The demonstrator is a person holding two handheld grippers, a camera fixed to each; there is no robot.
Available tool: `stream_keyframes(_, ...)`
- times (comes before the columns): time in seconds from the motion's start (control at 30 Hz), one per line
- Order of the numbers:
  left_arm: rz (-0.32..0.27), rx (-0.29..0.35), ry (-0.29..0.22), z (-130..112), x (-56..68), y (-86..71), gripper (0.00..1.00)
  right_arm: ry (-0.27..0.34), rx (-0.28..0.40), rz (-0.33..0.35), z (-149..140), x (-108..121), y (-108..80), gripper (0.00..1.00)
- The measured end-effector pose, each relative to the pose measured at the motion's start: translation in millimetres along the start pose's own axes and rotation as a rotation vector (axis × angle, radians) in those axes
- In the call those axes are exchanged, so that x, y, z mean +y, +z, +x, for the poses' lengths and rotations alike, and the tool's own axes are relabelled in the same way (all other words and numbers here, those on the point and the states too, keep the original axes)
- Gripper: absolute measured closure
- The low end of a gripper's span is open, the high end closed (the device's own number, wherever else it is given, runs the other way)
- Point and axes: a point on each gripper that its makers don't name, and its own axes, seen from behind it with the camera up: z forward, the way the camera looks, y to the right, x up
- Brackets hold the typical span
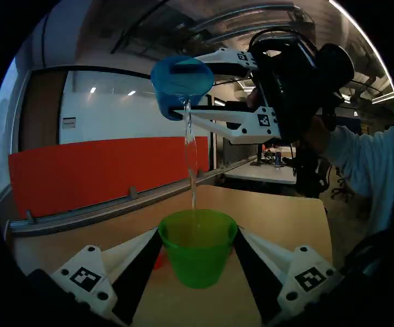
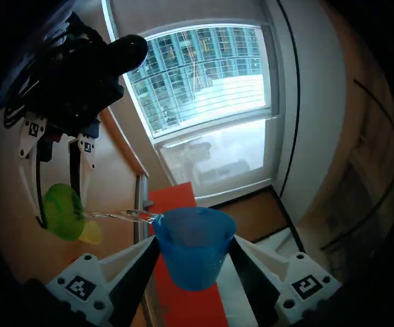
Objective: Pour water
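Water (image 1: 188, 147) runs in a thin stream from the tilted blue cup (image 1: 181, 82) straight down into the green cup (image 1: 198, 248) — a clean line, landing inside the rim. The right gripper (image 2: 194, 245) has both fingers clamped on the blue cup's sides, holding it high and tipped. The left gripper (image 1: 198, 240) pinches the green cup upright between its fingers, over the wooden table (image 1: 284, 218) — the two cups well apart, joined by the stream alone.
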Motion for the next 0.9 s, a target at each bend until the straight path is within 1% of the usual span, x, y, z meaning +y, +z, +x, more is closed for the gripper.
stream_keyframes(0.2, 0.002, -0.001, 0.0, 0.2, -1.4, 0.4, 0.12, -0.03, 0.0, -0.004, 1.2, 2.5, 0.3, 0.12)
stream_keyframes(0.9, -0.001, 0.002, 0.0, 1.9, 0.9, 1.5, 0.12, -0.133, -0.004, -0.018, 4.5, 9.5, 1.6, 0.12)
